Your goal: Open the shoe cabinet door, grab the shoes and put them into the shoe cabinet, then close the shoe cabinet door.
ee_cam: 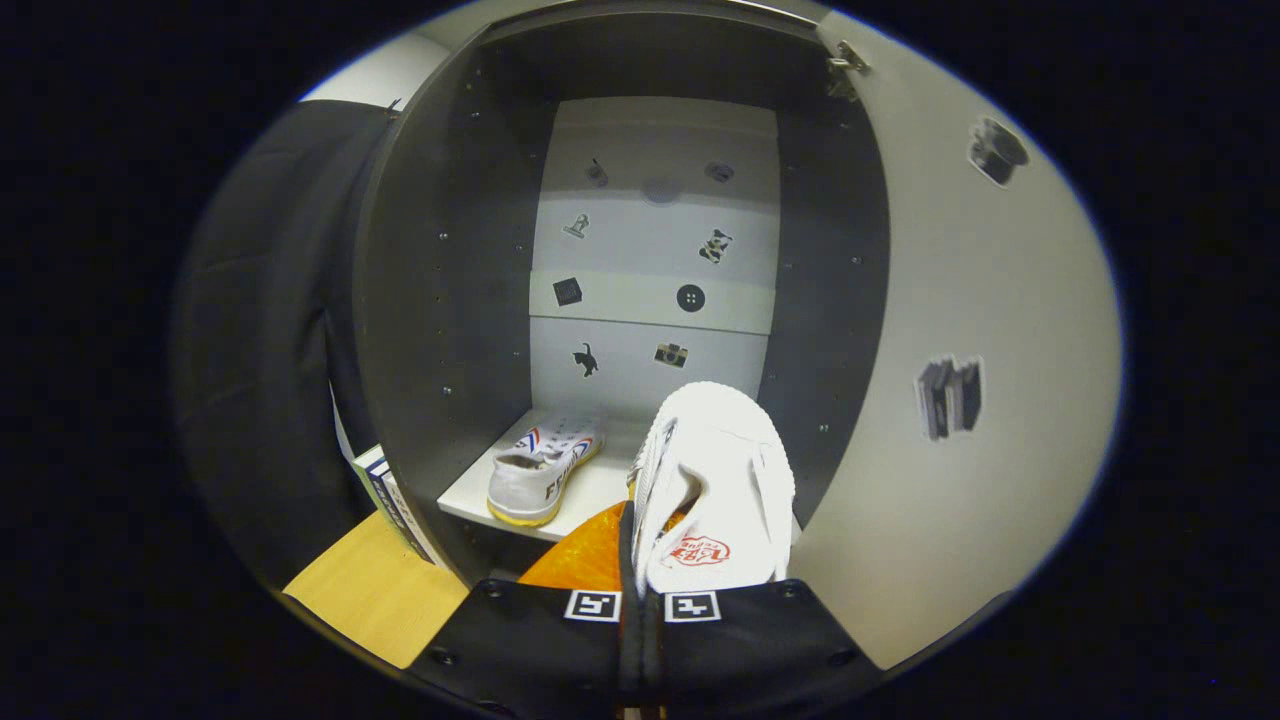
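The shoe cabinet (440, 300) stands open ahead of me, its door (960, 330) swung out to the right. One white sneaker (540, 465) lies on the white shelf (600, 490) inside, at the left. A second white sneaker (715, 480) hangs from my gripper (640, 570), toe pointing into the cabinet over the shelf's right part. My fingers are shut on its heel edge, pressed close together.
Small stickers dot the cabinet's white back panel (655, 260) and the door. Left of the cabinet hangs black cloth (270, 330), with a few upright books (385, 495) at its foot on a wooden surface (375, 590).
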